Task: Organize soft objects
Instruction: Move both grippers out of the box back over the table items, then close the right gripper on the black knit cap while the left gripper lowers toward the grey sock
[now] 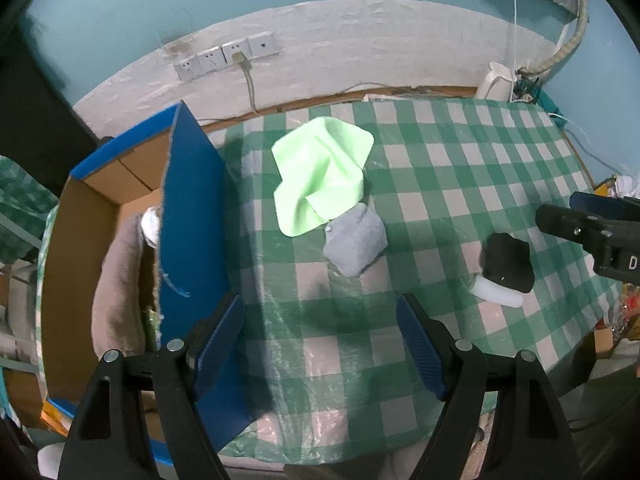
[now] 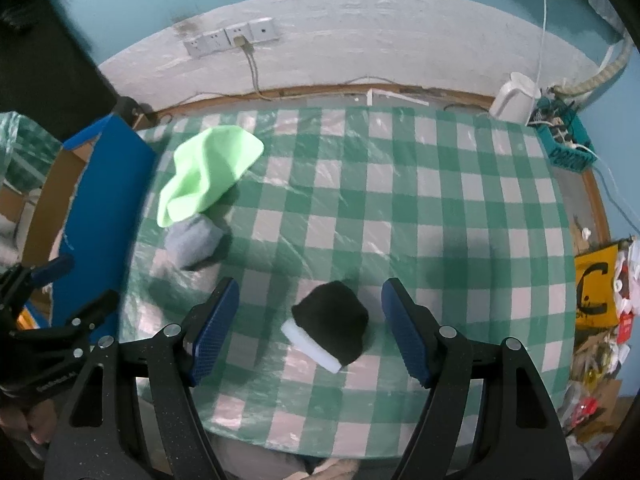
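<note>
A light green cloth [image 1: 322, 174] [image 2: 206, 168] lies crumpled on the checked tablecloth, with a grey rolled sock [image 1: 355, 244] [image 2: 194, 240] touching its near edge. A black-and-white rolled sock [image 1: 505, 272] [image 2: 330, 326] lies nearer the front. My right gripper [image 2: 310, 330] stands open above it, one finger to each side, pads apart from it. My left gripper [image 1: 322, 346] is open over bare tablecloth, short of the grey sock, its left finger in front of the blue box flap [image 1: 192, 216]. The right gripper [image 1: 592, 236] shows at the left wrist view's right edge.
A blue cardboard box [image 1: 86, 248] [image 2: 100, 184] stands left of the table, holding a beige cloth [image 1: 116, 280] and a white item [image 1: 151, 224]. A white kettle [image 2: 514, 98] and a teal basket [image 2: 564, 140] sit at the back right. Clutter lies beyond the right table edge.
</note>
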`<state>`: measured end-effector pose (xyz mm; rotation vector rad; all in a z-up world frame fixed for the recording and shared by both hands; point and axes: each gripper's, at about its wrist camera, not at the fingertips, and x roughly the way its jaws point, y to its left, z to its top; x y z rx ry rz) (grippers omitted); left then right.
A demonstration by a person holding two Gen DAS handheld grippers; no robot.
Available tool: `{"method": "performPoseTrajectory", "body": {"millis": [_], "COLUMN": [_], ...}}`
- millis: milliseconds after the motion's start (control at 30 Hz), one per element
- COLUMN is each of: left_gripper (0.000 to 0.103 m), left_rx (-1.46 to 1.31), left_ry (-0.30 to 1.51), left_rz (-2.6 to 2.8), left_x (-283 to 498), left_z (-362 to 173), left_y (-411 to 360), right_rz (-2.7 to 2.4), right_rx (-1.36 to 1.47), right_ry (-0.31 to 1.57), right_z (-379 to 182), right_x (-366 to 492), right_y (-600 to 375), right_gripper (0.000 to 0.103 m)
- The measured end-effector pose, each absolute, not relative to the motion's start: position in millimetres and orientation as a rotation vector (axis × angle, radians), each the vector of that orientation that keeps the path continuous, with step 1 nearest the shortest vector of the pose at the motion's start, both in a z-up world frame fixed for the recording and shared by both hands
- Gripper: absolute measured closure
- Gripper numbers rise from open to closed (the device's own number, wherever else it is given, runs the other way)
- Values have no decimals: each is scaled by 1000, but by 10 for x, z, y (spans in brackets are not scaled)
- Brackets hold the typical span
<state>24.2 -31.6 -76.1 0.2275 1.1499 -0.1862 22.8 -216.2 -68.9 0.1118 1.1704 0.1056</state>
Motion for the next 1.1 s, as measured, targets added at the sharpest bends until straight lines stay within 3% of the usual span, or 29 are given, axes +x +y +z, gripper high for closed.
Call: {"method": "performPoseTrajectory", "body": {"millis": [1100], "left_gripper": [23], "left_rx": [205], "left_ry": [1299], "left_rz": [-184], "left_x": [552], "left_z": [-1330], "left_y": [-511], "right_rz": [90], "right_rx": [94], "right_ry": [1364], "right_z": [-1636], "right_x": [370], "right_y": [-2207], "right_gripper": [29]}}
